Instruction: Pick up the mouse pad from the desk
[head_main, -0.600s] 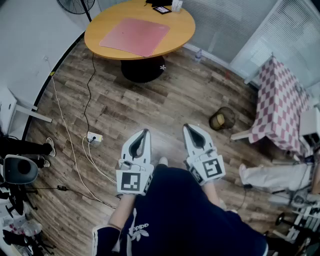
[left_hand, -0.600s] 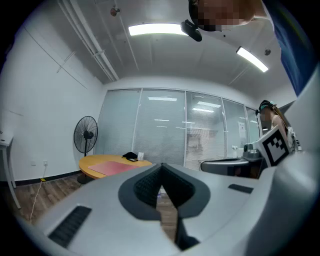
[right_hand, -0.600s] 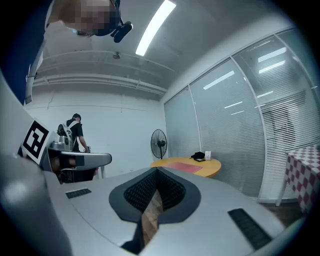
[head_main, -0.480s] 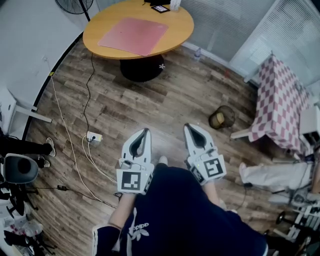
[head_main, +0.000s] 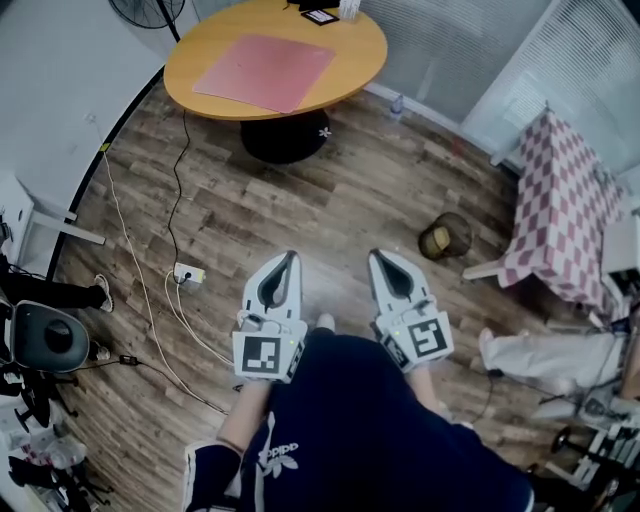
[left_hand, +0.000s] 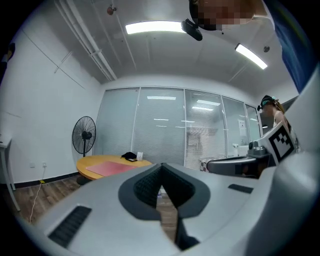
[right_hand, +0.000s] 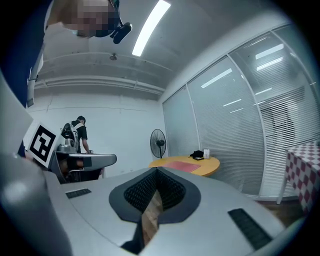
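A flat pink mouse pad (head_main: 265, 71) lies on a round wooden desk (head_main: 365, 55) at the far end of the room; it also shows as a pink mouse pad (left_hand: 107, 168) in the left gripper view and a pink mouse pad (right_hand: 183, 164) in the right gripper view. My left gripper (head_main: 291, 254) and right gripper (head_main: 373, 253) are held side by side close to my body, well short of the desk, pointing roughly level. Both are shut with nothing between the jaws. The left gripper (left_hand: 161, 165) and right gripper (right_hand: 156, 170) show closed tips in their own views.
A wood floor lies between me and the desk, with white cables and a power strip (head_main: 187, 274) at left. A small round bin (head_main: 446, 238) and a checkered-cloth table (head_main: 560, 210) stand at right. Dark items (head_main: 324, 17) sit at the desk's far edge. A standing fan (left_hand: 83, 136) is near the desk.
The view has shifted slightly; the desk sits a little further up and left. Both grippers keep their place and stay shut.
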